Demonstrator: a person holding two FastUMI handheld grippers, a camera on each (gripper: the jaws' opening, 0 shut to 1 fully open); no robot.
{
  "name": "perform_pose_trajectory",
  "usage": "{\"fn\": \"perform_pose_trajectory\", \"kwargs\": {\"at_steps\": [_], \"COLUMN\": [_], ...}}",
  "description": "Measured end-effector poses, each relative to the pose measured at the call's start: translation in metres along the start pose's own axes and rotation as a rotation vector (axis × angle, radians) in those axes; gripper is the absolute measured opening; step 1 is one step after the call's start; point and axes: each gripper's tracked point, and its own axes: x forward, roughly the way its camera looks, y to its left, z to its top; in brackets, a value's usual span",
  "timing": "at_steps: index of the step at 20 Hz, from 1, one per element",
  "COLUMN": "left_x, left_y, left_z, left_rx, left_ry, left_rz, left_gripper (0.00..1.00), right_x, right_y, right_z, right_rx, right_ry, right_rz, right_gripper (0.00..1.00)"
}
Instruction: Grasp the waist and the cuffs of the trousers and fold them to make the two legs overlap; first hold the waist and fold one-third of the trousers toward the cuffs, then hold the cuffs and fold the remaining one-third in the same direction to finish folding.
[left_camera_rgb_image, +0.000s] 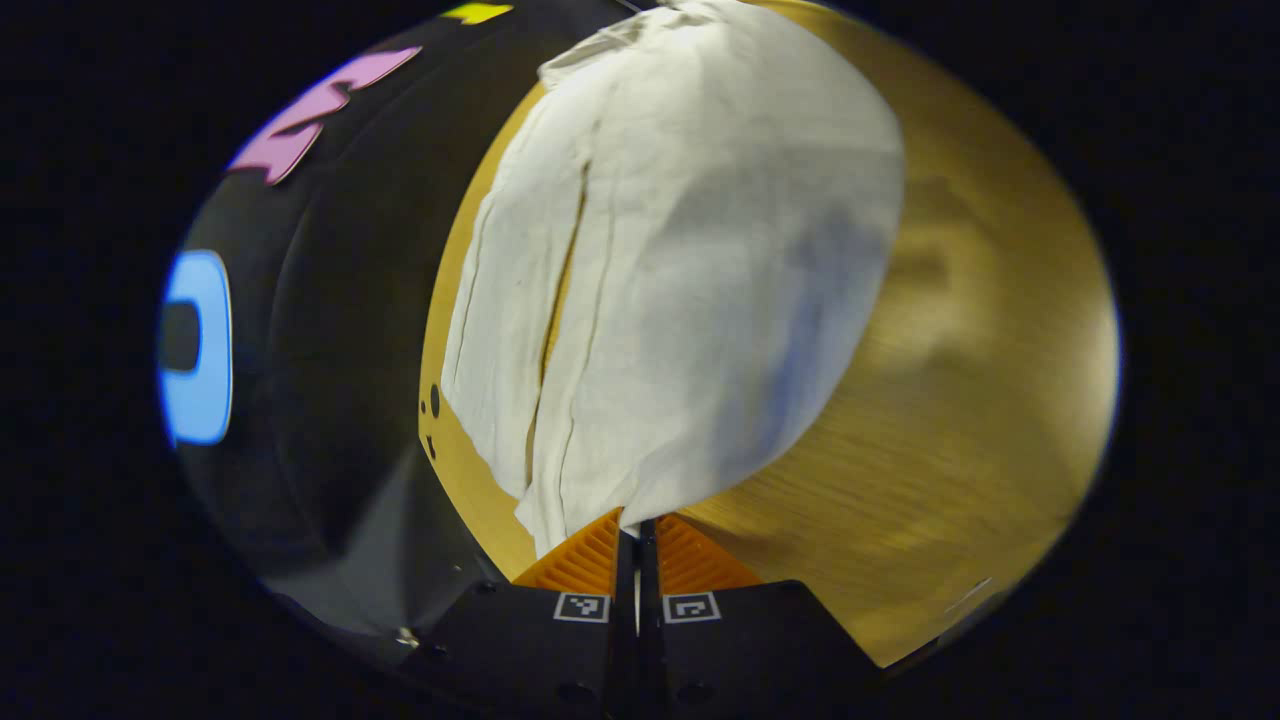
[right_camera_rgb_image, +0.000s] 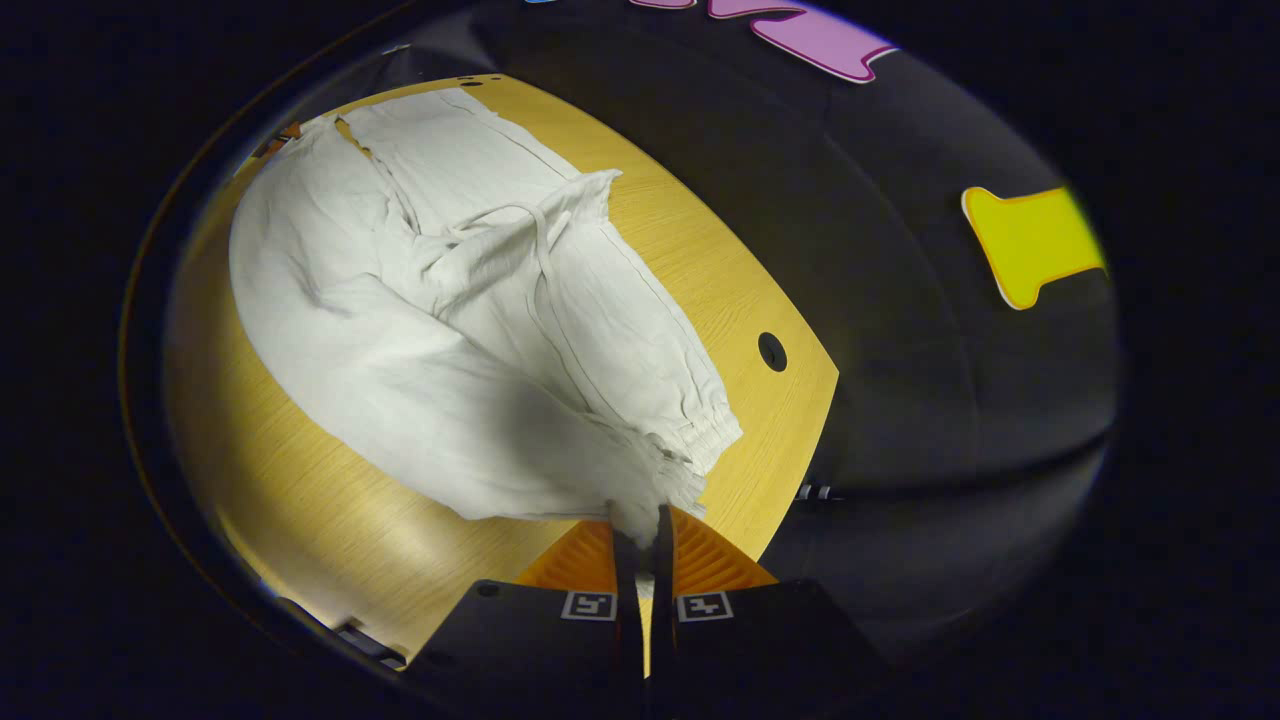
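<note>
We look along each gripper's fingers, close and low over the table (left_camera_rgb_image: 960, 420). Both views share the white trousers (left_camera_rgb_image: 690, 260) and the tabletop.

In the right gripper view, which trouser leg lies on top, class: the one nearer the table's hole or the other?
The other: on the trousers, the leg farther from the hole drapes over its twin.

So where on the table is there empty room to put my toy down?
In the left gripper view, bare table lies open beside the white trousers, out to the table's edge. In the right gripper view, a bare band runs between the trousers and the near edge. It is crowded where the cloth covers the middle, and by the small hole.
</note>
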Motion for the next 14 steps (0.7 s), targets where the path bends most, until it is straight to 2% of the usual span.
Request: {"fn": "perform_pose_trajectory", "kwargs": {"at_steps": [3,10,14], "left_x": [-0.012,-0.031,-0.022], "left_y": [0.031,0.093,0.153], "left_z": [0.008,0.040,0.062], "left_rx": [-0.157,-0.388,-0.457], "left_ry": [-0.019,-0.113,-0.163], "left_rz": [0.121,0.227,0.266], "left_gripper": [0.05,0.05,0.05], "right_x": [-0.002,-0.007,0.006], "right_y": [-0.010,-0.028,-0.045], "right_z": [0.005,0.047,0.071], "right_rx": [0.098,0.380,0.582], "right_ry": [-0.013,-0.098,-0.134], "right_rz": [-0.007,-0.014,-0.016], "right_gripper": [0.07,0.07,0.07]}}
